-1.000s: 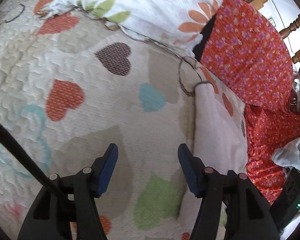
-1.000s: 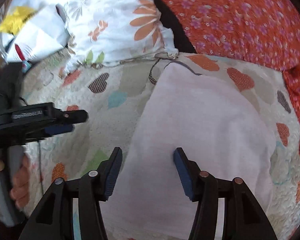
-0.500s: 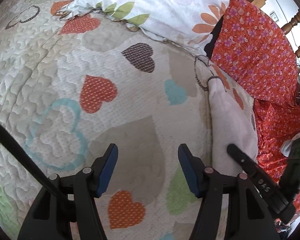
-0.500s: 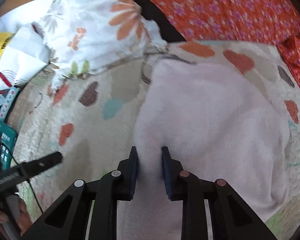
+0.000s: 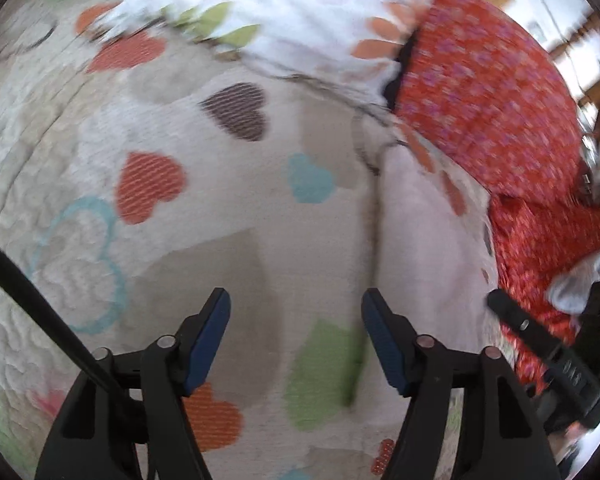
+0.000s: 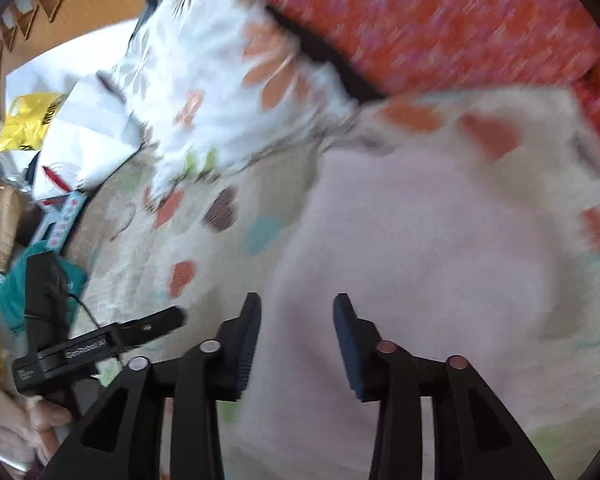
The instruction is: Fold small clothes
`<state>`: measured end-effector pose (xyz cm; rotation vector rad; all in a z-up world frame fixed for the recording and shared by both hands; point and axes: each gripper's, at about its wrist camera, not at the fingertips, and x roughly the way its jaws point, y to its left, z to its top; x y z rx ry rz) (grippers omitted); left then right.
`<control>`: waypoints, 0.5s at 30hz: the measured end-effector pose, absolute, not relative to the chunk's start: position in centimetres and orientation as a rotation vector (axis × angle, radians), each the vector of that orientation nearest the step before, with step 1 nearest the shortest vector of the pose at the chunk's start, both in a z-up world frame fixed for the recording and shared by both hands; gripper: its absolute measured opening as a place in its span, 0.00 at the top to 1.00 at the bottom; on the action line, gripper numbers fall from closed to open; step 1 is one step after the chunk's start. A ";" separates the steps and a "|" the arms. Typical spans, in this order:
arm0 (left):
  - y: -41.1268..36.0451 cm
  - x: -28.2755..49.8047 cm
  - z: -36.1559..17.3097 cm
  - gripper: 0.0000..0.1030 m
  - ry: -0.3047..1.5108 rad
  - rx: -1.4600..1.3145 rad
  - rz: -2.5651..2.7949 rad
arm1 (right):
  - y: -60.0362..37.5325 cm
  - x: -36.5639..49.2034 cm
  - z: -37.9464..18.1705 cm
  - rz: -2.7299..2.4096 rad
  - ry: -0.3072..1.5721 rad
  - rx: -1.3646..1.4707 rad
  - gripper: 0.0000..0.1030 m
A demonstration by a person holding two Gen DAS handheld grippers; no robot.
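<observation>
A pale pink folded cloth (image 6: 420,240) lies flat on the heart-patterned quilt (image 5: 180,208). In the left wrist view the cloth (image 5: 424,232) lies to the right of my fingers. My left gripper (image 5: 296,336) is open and empty above the quilt, left of the cloth's edge. My right gripper (image 6: 296,340) is open above the cloth's near left part, holding nothing. The left gripper (image 6: 100,350) also shows at the lower left of the right wrist view. The right gripper's finger (image 5: 540,344) shows at the right of the left wrist view.
A white floral pillow (image 5: 284,12) and an orange-red floral pillow (image 5: 488,92) lie at the far side of the quilt. A wooden headboard (image 5: 592,52) stands behind. Bags and boxes (image 6: 40,128) lie beside the bed at the left.
My right gripper was shut on the pink cloth half a second ago; it has opened and let go. Both views are blurred by motion. My left gripper stayed open and shifted slightly.
</observation>
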<state>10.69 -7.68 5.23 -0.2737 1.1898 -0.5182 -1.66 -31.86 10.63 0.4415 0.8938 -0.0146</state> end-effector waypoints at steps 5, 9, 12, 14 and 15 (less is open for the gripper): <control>-11.9 8.0 5.6 0.32 1.153 -0.088 -0.609 | -37.6 -5.5 10.3 -0.205 0.937 0.314 0.47; -14.1 6.3 4.8 0.30 1.139 0.026 -0.669 | -40.1 -7.6 7.9 -0.163 1.005 0.357 0.42; -15.5 5.2 3.9 0.30 1.151 0.082 -0.710 | -40.4 -8.8 6.0 -0.121 1.040 0.355 0.42; -16.4 4.5 3.2 0.30 1.163 0.128 -0.726 | -39.9 -9.2 4.8 -0.073 1.049 0.362 0.42; -16.8 4.3 2.9 0.33 1.169 0.148 -0.724 | -39.6 -9.2 4.5 -0.062 1.046 0.356 0.42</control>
